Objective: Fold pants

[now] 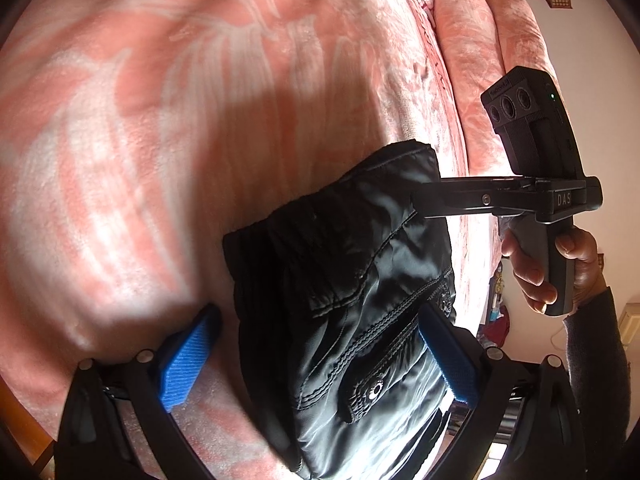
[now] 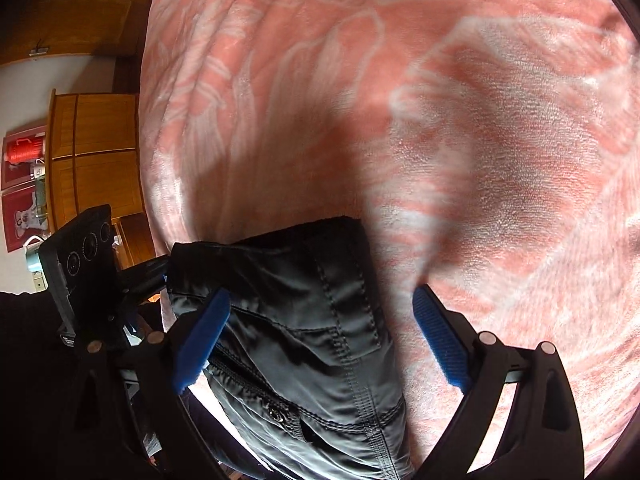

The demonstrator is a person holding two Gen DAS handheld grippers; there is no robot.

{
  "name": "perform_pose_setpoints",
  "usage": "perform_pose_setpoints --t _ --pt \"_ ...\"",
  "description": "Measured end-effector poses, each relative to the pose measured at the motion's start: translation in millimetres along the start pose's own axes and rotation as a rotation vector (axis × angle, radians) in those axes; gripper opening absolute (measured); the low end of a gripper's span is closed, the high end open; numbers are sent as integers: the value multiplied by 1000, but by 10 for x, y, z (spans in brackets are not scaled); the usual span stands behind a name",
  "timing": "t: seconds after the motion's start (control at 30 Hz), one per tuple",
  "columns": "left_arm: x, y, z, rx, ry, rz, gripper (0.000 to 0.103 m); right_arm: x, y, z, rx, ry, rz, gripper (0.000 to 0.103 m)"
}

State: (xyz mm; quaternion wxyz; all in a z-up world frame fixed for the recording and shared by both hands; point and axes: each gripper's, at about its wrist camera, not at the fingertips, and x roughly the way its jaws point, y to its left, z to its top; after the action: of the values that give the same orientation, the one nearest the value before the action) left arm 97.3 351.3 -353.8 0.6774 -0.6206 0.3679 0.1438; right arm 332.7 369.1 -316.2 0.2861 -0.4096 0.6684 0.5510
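On the pink patterned blanket (image 1: 168, 128), in the left wrist view, the black pants (image 1: 352, 312) lie as a compact folded bundle with a snap pocket flap facing up. The left gripper (image 1: 320, 360) is spread wide — its blue pads (image 1: 184, 364) straddle the bundle without pinching it. The right gripper (image 1: 424, 200) reaches in from the side with its tip at the bundle's far edge; whether it is clamped on cloth cannot be told from this angle. A hand (image 1: 560, 272) holds its grip.

From the right wrist view, the right gripper (image 2: 320, 340) is also released; one pad (image 2: 200, 340) rests over the pants (image 2: 312, 320), the other sits on the blanket (image 2: 480, 120).

Risk: the fabric looks slick and puffy, so an unheld fold may spring open. A pad dragged across it may skew the layers — or snag the blanket's pile.
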Motion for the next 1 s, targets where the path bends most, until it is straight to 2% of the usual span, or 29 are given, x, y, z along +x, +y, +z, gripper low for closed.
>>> perform_pose_setpoints --t 0.3,0.37,0.43,0.47,0.5,0.57,0.6,0.63,0.73,1.0 --pt "30 -14 28 7 7 -2 98 160 182 226 -20 47 -1 96" --pt "14 -21 29 11 12 28 88 206 223 249 -33 57 24 95" --pt "-14 9 33 6 11 52 68 253 253 253 -45 69 43 93" --pt "-23 36 39 0 13 44 66 283 261 271 -45 73 40 93" --pt "-31 64 42 -7 16 38 61 307 271 289 -44 74 40 90" --pt "-51 100 47 -11 21 25 51 293 269 309 -48 66 36 75" --pt "-60 104 48 -7 25 17 44 280 269 313 -46 58 39 59" --pt "-71 108 49 -5 27 11 40 263 269 304 -48 53 39 49" --pt "-99 122 38 0 27 -13 36 208 298 264 -52 31 30 35" --pt "-251 -85 -7 66 3 -21 32 -48 514 70 -79 -20 -33 30"
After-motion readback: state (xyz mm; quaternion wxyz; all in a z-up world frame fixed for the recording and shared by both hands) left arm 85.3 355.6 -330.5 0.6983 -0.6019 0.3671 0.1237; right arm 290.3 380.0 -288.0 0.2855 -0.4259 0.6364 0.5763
